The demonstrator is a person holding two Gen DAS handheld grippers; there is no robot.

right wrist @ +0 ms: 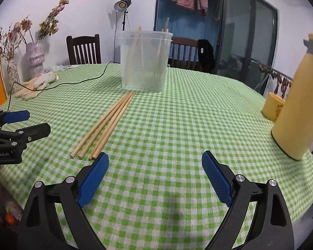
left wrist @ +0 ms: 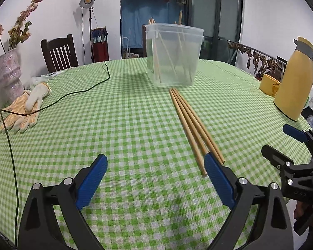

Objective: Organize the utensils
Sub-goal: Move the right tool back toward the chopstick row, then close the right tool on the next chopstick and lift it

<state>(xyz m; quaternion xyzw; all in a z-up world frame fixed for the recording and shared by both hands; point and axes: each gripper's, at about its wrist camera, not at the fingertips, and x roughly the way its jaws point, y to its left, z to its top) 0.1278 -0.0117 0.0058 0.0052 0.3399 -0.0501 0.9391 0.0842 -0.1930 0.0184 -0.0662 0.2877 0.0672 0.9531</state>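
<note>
My left tool [left wrist: 155,162] sits low in the left wrist view, its jaws spread wide and holding nothing; its right blue pad [left wrist: 218,179] lies just at the near ends of the chopsticks [left wrist: 193,125], though I cannot tell whether it touches them. My right tool [right wrist: 155,162] is likewise spread wide and empty at the bottom of the right wrist view, above bare cloth; its left pad [right wrist: 92,179] is just beside the near ends of the sticks.

The loose chopsticks lie flat on the table [left wrist: 114,125], bunched side by side, running from lower centre of each frame up towards the tub [left wrist: 174,54]; their far tips stop just short of its base. The tub is clear plastic, upright, at upper centre of the frame, with more sticks [left wrist: 156,58] leaning inside and poking above its rim.

In the left wrist view, gloves [left wrist: 25,110] lie at the left edge with a thin black cable [left wrist: 73,93] crossing them; a vase [left wrist: 9,75] of dried flowers stands behind; a yellow jug [left wrist: 296,79] and a yellow cup [left wrist: 269,84] stand at the right edge. My right tool shows at lower right of that view, off to the side of the sticks.
</note>
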